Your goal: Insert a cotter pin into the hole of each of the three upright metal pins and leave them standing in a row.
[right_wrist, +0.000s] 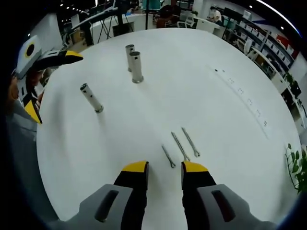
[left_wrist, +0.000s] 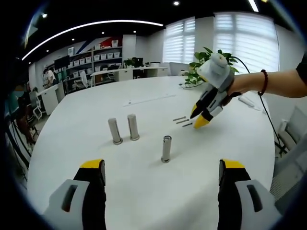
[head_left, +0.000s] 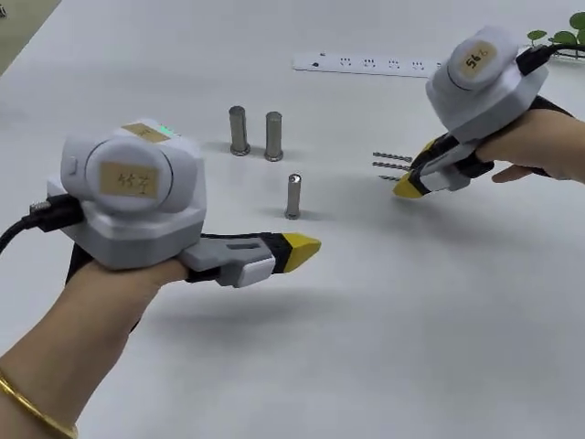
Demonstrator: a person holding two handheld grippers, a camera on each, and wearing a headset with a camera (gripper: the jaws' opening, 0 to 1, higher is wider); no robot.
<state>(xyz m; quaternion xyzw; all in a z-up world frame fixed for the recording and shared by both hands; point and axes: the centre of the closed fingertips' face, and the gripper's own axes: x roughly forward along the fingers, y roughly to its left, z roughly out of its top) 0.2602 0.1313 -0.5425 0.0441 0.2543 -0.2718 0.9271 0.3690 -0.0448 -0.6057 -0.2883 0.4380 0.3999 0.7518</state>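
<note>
The right gripper (right_wrist: 164, 168) hovers just short of the 3 cotter pins (right_wrist: 180, 146), its jaws a little apart and holding nothing. I'd have it close across the shank of the nearest one alone, since the thin silvery pins lie close side by side, flat on the white table (head_left: 439, 347). The 3 upright metal pins (head_left: 273, 135), short grey cylinders, stand apart from them, 2 together and 1 nearer the left gripper (head_left: 302, 245), whose jaws are wide and empty.

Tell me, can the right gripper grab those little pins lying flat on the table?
Probably yes. The right gripper is just short of the three cotter pins with its jaws open toward them, and nothing lies between on the bare table.
</note>
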